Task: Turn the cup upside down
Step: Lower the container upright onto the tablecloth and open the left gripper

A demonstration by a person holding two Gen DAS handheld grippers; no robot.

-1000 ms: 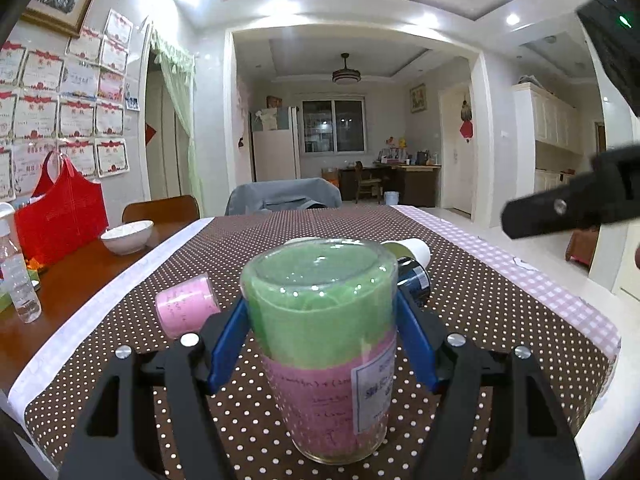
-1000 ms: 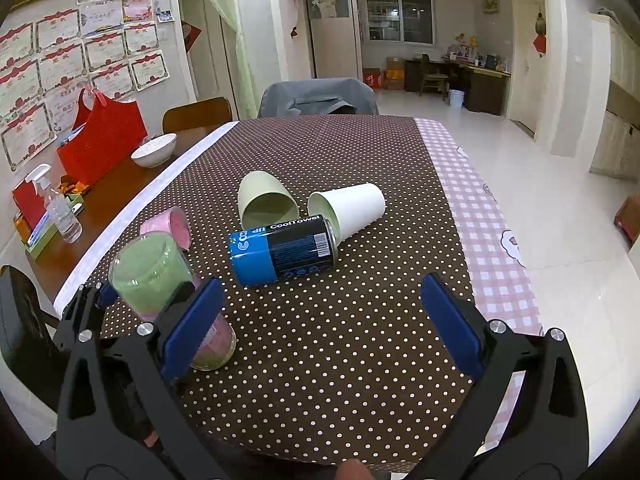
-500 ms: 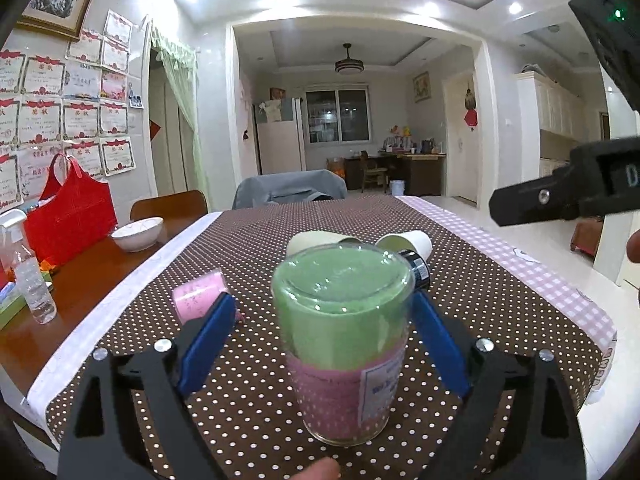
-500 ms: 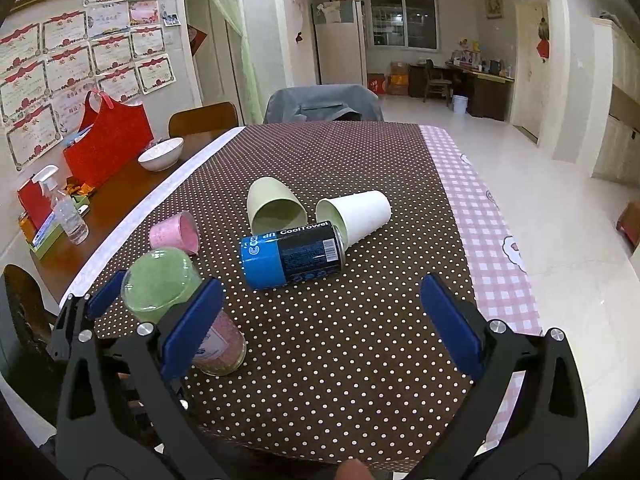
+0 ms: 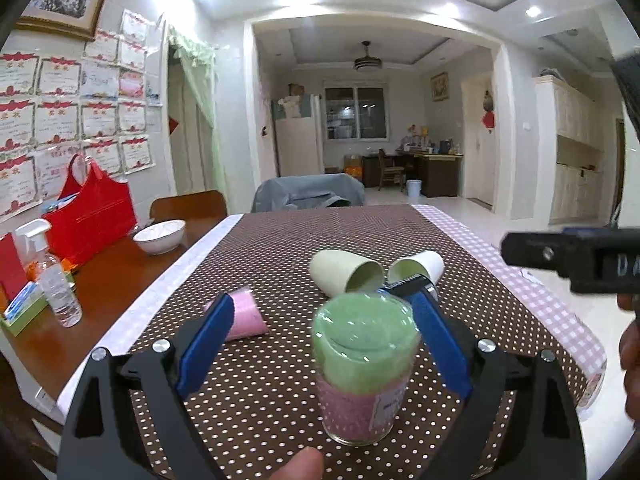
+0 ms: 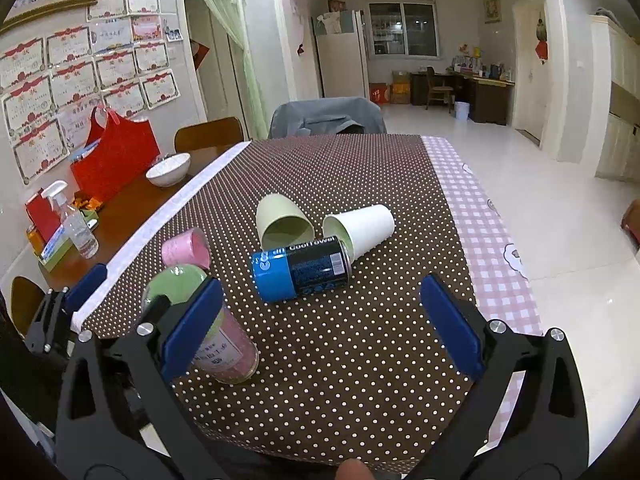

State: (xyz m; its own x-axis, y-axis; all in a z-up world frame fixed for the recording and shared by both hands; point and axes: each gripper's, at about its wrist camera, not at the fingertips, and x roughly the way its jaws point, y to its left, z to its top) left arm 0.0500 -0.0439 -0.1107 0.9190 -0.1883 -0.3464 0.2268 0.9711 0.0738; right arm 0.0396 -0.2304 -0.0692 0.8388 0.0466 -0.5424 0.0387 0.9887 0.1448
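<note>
A clear cup with a green and pink inside (image 5: pixel 362 368) stands upside down on the dotted tablecloth (image 5: pixel 280 248), its base up. It also shows in the right wrist view (image 6: pixel 208 324), partly behind my right finger. My left gripper (image 5: pixel 320 344) is open, its blue fingers (image 5: pixel 204 344) apart from the cup on both sides. My right gripper (image 6: pixel 320 328) is open and empty above the table's near edge, to the right of the cup.
A pink cup (image 6: pixel 186 248), a pale green cup (image 6: pixel 284 224), a white paper cup (image 6: pixel 360 228) and a blue can (image 6: pixel 300 268) lie on their sides mid-table. A white bowl (image 6: pixel 168 168), red bag (image 6: pixel 114 156) and spray bottle (image 6: pixel 74 224) stand at the left.
My left gripper has let go of the cup, opened wide and drawn back. The cup stays standing upside down. The right gripper has barely moved.
</note>
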